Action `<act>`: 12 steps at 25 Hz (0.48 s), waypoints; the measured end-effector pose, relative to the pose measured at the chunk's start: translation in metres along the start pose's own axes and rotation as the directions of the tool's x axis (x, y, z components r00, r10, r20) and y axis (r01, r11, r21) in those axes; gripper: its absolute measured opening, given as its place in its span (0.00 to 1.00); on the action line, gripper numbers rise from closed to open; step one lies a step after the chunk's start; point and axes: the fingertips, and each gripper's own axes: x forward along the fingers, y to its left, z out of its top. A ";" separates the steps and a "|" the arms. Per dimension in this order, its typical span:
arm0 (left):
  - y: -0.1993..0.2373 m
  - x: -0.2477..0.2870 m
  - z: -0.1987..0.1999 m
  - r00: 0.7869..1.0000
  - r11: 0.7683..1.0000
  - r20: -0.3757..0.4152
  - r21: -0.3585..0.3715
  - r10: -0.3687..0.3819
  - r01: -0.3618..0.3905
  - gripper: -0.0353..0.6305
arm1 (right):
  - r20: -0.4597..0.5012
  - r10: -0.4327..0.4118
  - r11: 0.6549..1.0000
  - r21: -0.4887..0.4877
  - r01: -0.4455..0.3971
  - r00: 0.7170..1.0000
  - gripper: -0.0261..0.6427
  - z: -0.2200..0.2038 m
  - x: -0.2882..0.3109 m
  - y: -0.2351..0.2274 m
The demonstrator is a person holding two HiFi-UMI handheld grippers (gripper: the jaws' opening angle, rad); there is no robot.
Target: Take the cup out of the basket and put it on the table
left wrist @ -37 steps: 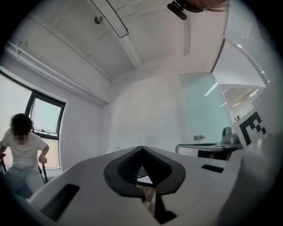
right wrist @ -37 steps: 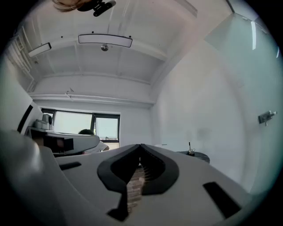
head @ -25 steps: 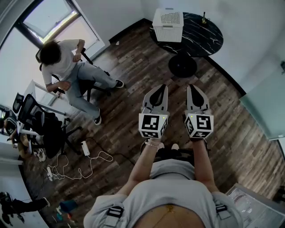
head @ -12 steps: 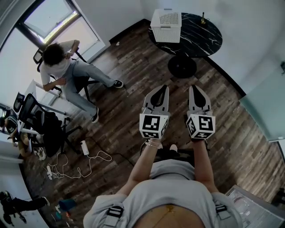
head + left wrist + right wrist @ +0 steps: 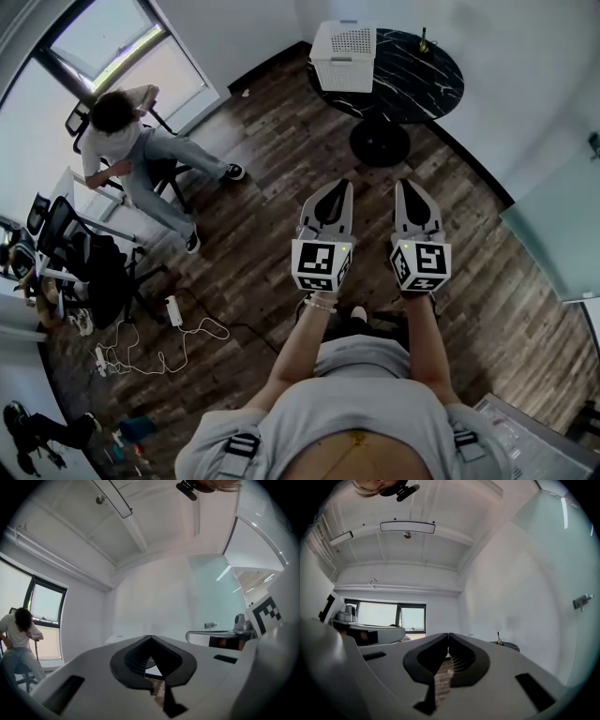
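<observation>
A white perforated basket (image 5: 343, 55) stands on the left part of a round black marble table (image 5: 427, 73) at the top of the head view. No cup shows; the basket's inside is hidden. My left gripper (image 5: 339, 187) and right gripper (image 5: 408, 185) are held level side by side over the wood floor, well short of the table. Both are shut with nothing between the jaws. In the left gripper view the left gripper (image 5: 149, 637) has its tips touching. In the right gripper view the right gripper (image 5: 448, 634) has its tips meeting too, and the table's edge (image 5: 509, 644) lies beyond.
A small dark object (image 5: 424, 40) stands at the table's far side. The table's black round foot (image 5: 379, 141) rests on the floor. A person sits on a chair (image 5: 120, 155) at the left by the window. Cables and a power strip (image 5: 173, 319) lie on the floor. A glass partition (image 5: 553, 220) is at the right.
The table and basket have shifted slightly up and left in the head view as I move. The seated person has shifted too. Both grippers keep their place in the view, still shut.
</observation>
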 end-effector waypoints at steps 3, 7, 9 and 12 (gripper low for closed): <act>-0.003 0.006 0.000 1.000 1.000 0.000 -0.003 -0.003 0.003 0.06 | 0.001 0.001 1.000 -0.006 -0.001 1.000 0.05 0.002 0.001 -0.006; -0.001 0.014 -0.001 1.000 1.000 0.000 -0.005 -0.004 0.004 0.06 | -0.001 -0.006 1.000 -0.003 0.006 1.000 0.05 0.000 0.007 -0.011; 0.003 0.019 -0.002 1.000 1.000 -0.001 -0.006 -0.007 0.007 0.06 | -0.002 -0.010 1.000 -0.002 0.010 1.000 0.05 -0.002 0.013 -0.013; 0.011 0.031 -0.006 1.000 1.000 0.000 -0.010 -0.015 0.015 0.06 | -0.003 -0.017 1.000 -0.002 0.017 1.000 0.05 -0.007 0.025 -0.016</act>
